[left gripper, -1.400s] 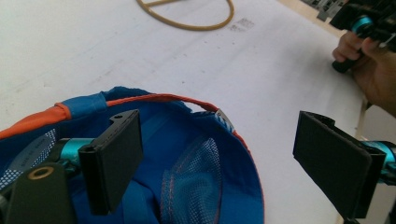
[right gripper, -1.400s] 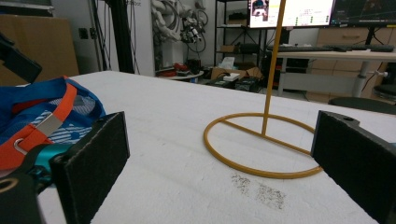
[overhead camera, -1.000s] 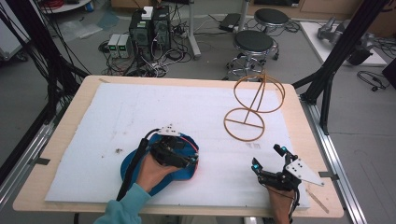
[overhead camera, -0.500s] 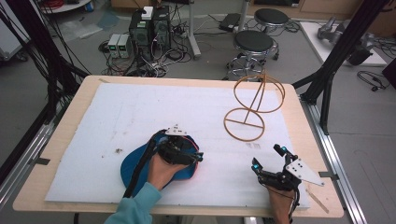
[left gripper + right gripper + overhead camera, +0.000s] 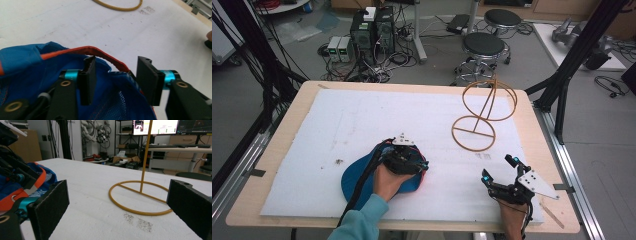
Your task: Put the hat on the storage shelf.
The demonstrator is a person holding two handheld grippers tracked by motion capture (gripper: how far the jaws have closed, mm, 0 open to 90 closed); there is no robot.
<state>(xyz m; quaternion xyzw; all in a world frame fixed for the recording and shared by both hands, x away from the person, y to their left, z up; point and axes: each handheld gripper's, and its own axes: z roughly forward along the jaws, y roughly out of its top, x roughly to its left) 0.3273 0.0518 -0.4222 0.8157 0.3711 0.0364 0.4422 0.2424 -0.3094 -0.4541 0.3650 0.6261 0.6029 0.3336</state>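
On the white foam mat (image 5: 312,150) covering the table, a blue cap with an orange-red rim (image 5: 354,175) is lying toward the near edge, and the left gripper (image 5: 116,80) is working down over it. Its jaws have just been closing and are now standing about half apart: one pad is sitting inside the cap against the blue lining, the other is waiting outside, and the orange-red rim (image 5: 100,51) is passing between them without yet being pinched on both sides. So the grasp is looking begun but unfinished; the cap is resting flat on the mat rather than being lifted. Well apart to the right, the yellow wire stand (image 5: 484,112) is standing upright, its base ring (image 5: 140,200) bare and its loop empty, which suggests the cap is probably meant to end up hung on it, though that is a judgement. The right gripper (image 5: 501,170) is idling near the table's front corner, jaws spread wide with nothing between them, pointing toward the stand. Closing on the rim, lifting, carrying and placing are all remaining.
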